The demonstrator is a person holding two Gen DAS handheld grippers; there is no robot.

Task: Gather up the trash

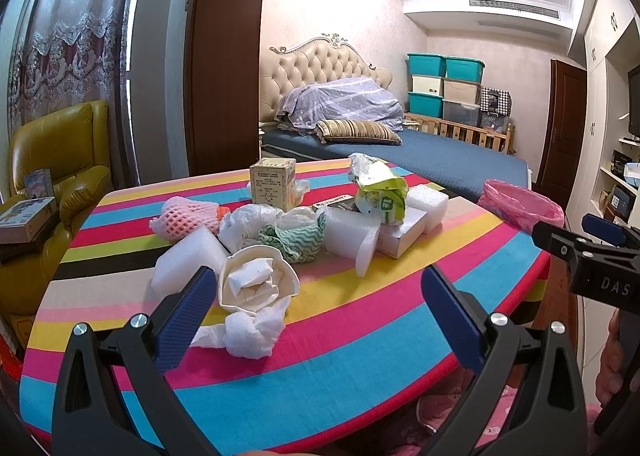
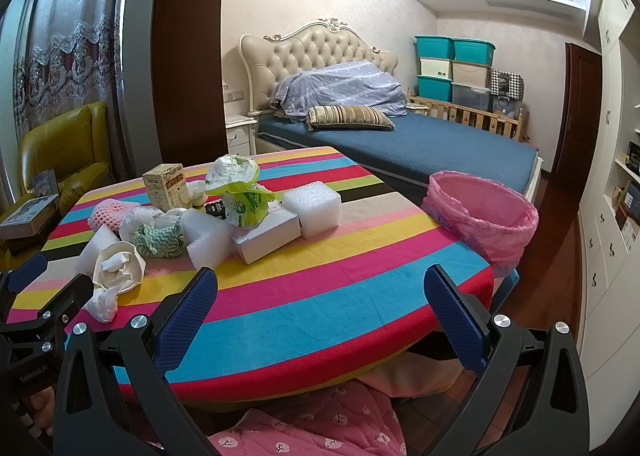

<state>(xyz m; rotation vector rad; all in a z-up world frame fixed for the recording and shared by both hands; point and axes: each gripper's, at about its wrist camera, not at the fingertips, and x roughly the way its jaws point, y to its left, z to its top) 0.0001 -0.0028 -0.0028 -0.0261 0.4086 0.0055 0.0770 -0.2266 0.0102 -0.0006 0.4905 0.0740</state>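
Note:
Trash lies piled on a round table with a striped cloth [image 1: 340,356] [image 2: 320,296]. Nearest my left gripper [image 1: 320,296] are a crumpled tissue [image 1: 248,332] and a white paper cup stuffed with paper [image 1: 256,280] [image 2: 118,266]. Behind lie foam blocks [image 1: 348,232] [image 2: 312,208], a green-white cloth [image 1: 292,240], a pink foam net [image 1: 184,218], a green plastic bag [image 1: 380,188] [image 2: 244,200], a white box [image 2: 268,232] and a yellow carton [image 1: 272,184] [image 2: 166,186]. A bin with a pink liner [image 2: 480,216] [image 1: 520,204] stands at the table's right edge. My right gripper [image 2: 320,292] hovers over the front of the table. Both are open and empty.
A yellow armchair [image 1: 60,184] with boxes stands to the left. A bed [image 2: 420,148] lies behind the table, with stacked storage bins [image 2: 452,72] beyond. Cabinets [image 2: 608,176] line the right wall. A pink quilt [image 2: 312,428] lies below the table's front edge.

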